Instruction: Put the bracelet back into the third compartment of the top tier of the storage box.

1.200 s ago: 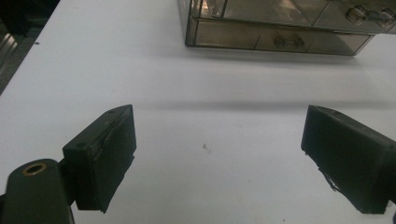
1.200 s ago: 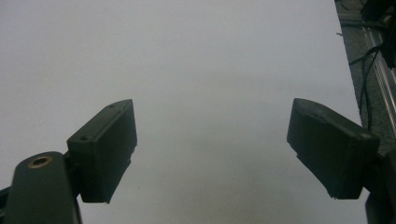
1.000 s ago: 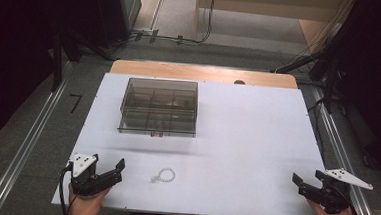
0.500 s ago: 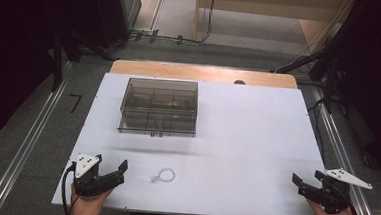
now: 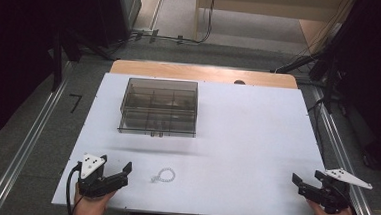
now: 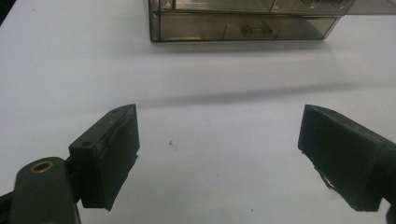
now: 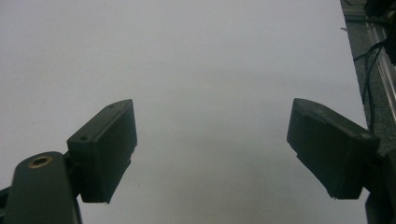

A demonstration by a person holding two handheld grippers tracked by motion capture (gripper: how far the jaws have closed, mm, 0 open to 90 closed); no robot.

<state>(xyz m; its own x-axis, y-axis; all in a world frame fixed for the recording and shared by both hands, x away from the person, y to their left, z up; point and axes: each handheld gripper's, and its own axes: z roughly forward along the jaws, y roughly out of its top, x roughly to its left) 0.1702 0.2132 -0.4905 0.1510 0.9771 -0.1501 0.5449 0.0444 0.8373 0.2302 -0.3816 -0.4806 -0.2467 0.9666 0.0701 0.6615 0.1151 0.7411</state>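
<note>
A smoky see-through compartment box stands on the white table top, left of centre toward the back. A small white beaded loop lies near the front edge. My left gripper rests at the front left corner, a little left of the loop, open with nothing between its jaws. In the left gripper view the gripper faces the box across bare table. My right gripper sits at the front right corner, open and holding nothing; in its own view the gripper spans plain white surface.
A wooden strip runs along the table's far edge. Metal rails flank both sides, and cables lie on the floor beyond. The right table edge is close to the right gripper.
</note>
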